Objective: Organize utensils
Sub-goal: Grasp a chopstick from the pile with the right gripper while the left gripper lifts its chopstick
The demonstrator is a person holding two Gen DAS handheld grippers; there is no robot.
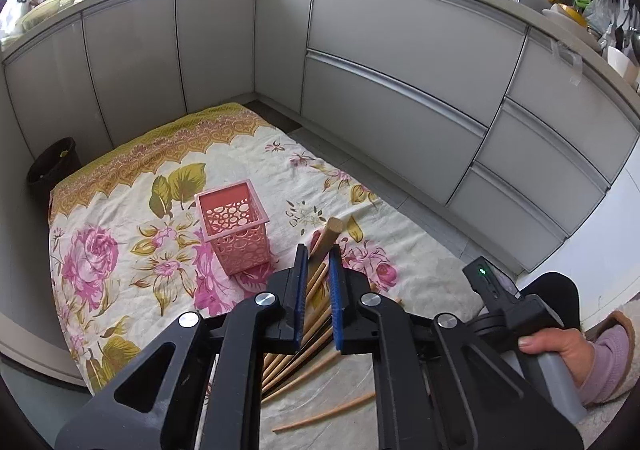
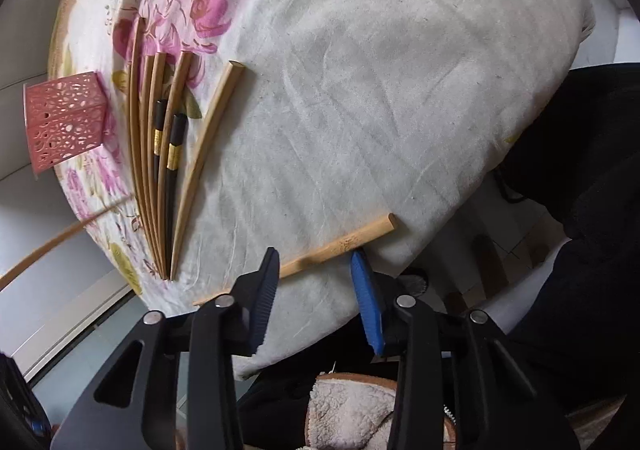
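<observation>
A pink perforated holder (image 1: 235,231) stands upright on the floral cloth (image 1: 120,210); it also shows in the right wrist view (image 2: 64,118). My left gripper (image 1: 319,256) is shut on a wooden chopstick (image 1: 330,235) and holds it above the cloth, just right of the holder. Below it several wooden and black chopsticks (image 1: 296,354) lie in a fan. My right gripper (image 2: 314,262) is open, its jaws on either side of a single wooden chopstick (image 2: 340,242) near the cloth's edge. The bunch of chopsticks (image 2: 160,154) lies beside the holder.
Grey kitchen cabinets (image 1: 392,90) wrap around the back and right. A black bin (image 1: 54,166) stands at the table's far left corner. The person's right hand with the other gripper (image 1: 520,310) is at the right. A fleece slipper (image 2: 360,410) shows below the table edge.
</observation>
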